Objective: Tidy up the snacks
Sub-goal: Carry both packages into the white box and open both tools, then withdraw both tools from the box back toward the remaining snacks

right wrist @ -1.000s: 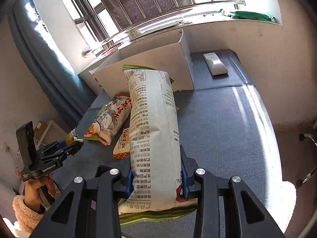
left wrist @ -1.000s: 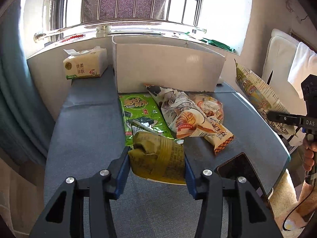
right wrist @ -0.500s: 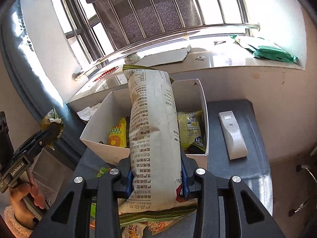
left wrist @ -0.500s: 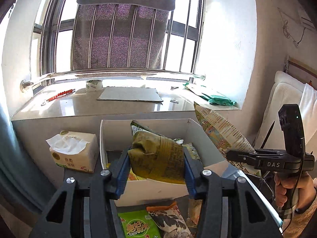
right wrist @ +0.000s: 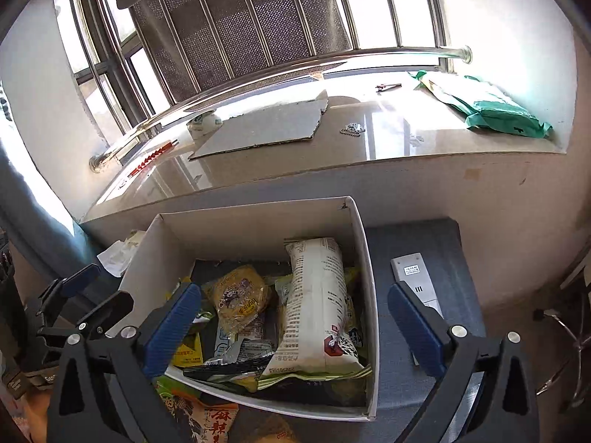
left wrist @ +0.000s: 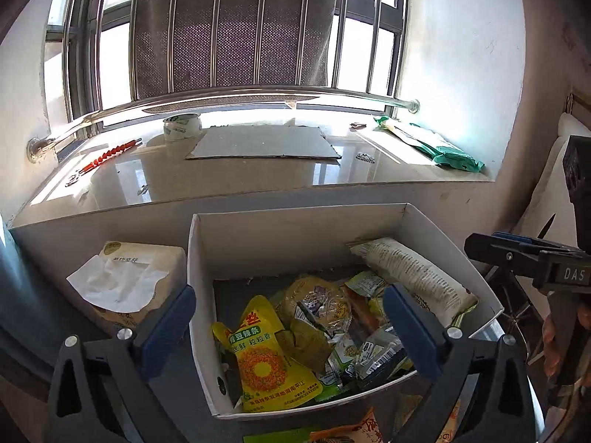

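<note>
Both tools hovering over the white box (left wrist: 295, 229), jaws spread wide and holding nothing.

Left tool (left wrist: 288, 317) hanging above the box's left half, blue pads straddling its left wall; right tool (right wrist: 295, 317) reaching across the right wall, one pad over the snacks, the other over the grey surface (right wrist: 458, 325) beside a white remote (right wrist: 413, 277). Lying inside the box: long white chip bag (right wrist: 317, 302) leaning along the right wall, yellow pouch (left wrist: 266, 354) printed with Chinese characters at front left, round yellow biscuit pack (right wrist: 240, 295) in the middle. Showing open floor at the box's back left. Sitting just left of the box: tissue pack (left wrist: 129, 280). Reading "DAS" on the right tool's body in the left view. More packets peeking out in front of the box's near wall.
</note>
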Action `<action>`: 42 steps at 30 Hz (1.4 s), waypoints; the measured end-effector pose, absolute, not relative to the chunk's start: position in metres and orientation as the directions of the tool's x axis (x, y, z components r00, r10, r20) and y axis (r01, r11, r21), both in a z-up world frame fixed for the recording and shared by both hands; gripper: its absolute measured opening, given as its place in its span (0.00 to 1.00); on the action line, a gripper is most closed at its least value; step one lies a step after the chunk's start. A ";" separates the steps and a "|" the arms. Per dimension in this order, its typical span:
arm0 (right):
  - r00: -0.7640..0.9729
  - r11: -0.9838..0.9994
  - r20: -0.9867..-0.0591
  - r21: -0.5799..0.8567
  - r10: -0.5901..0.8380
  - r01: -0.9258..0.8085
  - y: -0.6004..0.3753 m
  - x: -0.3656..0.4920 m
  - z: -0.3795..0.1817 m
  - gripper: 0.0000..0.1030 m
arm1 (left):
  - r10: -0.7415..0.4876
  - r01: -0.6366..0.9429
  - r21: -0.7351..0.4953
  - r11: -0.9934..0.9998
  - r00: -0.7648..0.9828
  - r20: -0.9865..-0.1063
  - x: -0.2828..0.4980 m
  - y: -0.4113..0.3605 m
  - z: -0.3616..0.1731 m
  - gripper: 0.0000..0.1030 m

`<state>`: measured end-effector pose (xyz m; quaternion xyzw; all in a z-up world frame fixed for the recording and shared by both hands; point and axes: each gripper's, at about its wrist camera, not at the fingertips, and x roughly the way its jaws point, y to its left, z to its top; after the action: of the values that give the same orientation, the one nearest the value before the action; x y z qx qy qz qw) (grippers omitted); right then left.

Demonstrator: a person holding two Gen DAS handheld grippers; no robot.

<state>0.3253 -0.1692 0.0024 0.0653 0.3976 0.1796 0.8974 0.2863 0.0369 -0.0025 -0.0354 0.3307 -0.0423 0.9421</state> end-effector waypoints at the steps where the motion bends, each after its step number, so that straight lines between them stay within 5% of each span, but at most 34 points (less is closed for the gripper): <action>1: 0.634 0.927 -0.677 0.251 0.373 -0.277 -0.170 0.321 0.005 1.00 | -0.110 0.061 -0.100 0.993 0.776 -0.622 0.283 0.038 -0.002 1.00; 12: 0.661 0.890 -0.599 0.252 0.451 -0.380 -0.188 0.248 0.020 1.00 | -0.072 0.072 -0.024 0.997 0.820 -0.567 0.207 0.043 0.020 1.00; 23: 0.629 0.857 -0.618 0.151 0.471 -0.494 -0.214 0.144 -0.010 1.00 | -0.074 0.129 0.066 0.989 0.840 -0.538 0.097 0.010 0.000 1.00; 30: 0.593 0.875 -0.652 0.268 0.473 -0.403 -0.248 0.085 -0.070 1.00 | -0.123 0.066 -0.117 0.991 0.799 -0.588 0.044 0.011 -0.054 1.00; 42: 0.543 0.887 -0.711 0.272 0.447 -0.374 -0.241 0.102 -0.101 1.00 | -0.150 0.072 -0.152 0.986 0.793 -0.591 0.021 -0.003 -0.065 1.00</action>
<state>0.1020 -0.2410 -0.1014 0.0439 0.4170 0.2339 0.8772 0.0210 -0.0034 -0.0649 -0.0609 0.3166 -0.0587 0.9448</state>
